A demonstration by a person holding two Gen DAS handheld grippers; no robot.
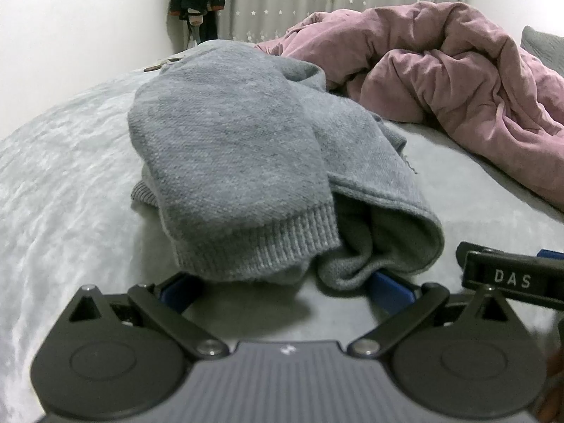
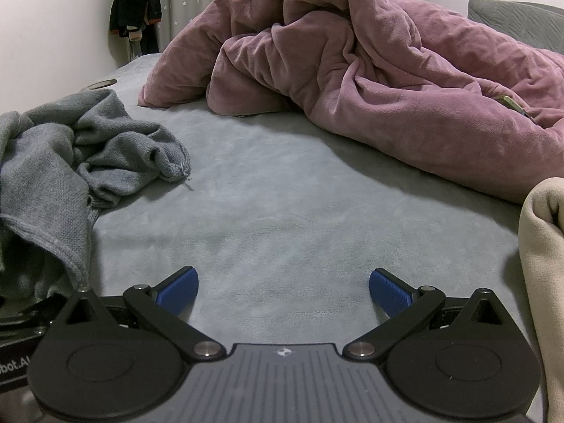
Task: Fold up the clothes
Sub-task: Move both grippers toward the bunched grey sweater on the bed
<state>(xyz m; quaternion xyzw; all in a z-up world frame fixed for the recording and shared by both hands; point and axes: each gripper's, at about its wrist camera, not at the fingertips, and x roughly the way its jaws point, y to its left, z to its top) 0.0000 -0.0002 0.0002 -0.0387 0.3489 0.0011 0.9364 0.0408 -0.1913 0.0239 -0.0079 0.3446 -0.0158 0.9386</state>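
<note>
**Grey sweater waiting to be spread**

A grey bed sheet (image 2: 282,211) is seen beneath a heaped mauve duvet (image 2: 352,70). The crumpled grey knit sweater (image 1: 229,148) lies just ahead of the left gripper (image 1: 282,289); its ribbed hem, apparently a cuff, should be pinched squarely. Both it and the right gripper (image 2: 283,290) are spread wide, empty.

Dim, soft light; fisheye-warped edges
</note>
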